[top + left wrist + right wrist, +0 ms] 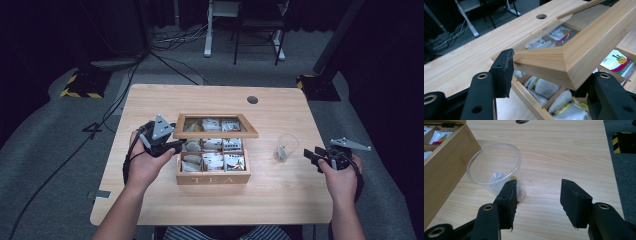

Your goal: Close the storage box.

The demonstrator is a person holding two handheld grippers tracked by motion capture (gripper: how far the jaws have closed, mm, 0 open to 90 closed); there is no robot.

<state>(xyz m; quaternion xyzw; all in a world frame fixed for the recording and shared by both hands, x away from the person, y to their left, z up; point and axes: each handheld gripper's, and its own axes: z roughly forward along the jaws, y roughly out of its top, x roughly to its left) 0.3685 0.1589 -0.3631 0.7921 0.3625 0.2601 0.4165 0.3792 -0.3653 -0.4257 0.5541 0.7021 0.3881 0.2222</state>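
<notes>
Left gripper (544, 75) pinches the tea box (212, 177) lid (215, 126) corner; a slip slams it. Right gripper (537, 195) gapes, empty, near cup (495, 170).

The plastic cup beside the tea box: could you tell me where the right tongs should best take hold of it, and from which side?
Grip the plastic cup by its side wall just below the rim, coming from the person's right, where the open right tongs already wait. It stands upright with the tea box close on its left, so that side is blocked.
</notes>
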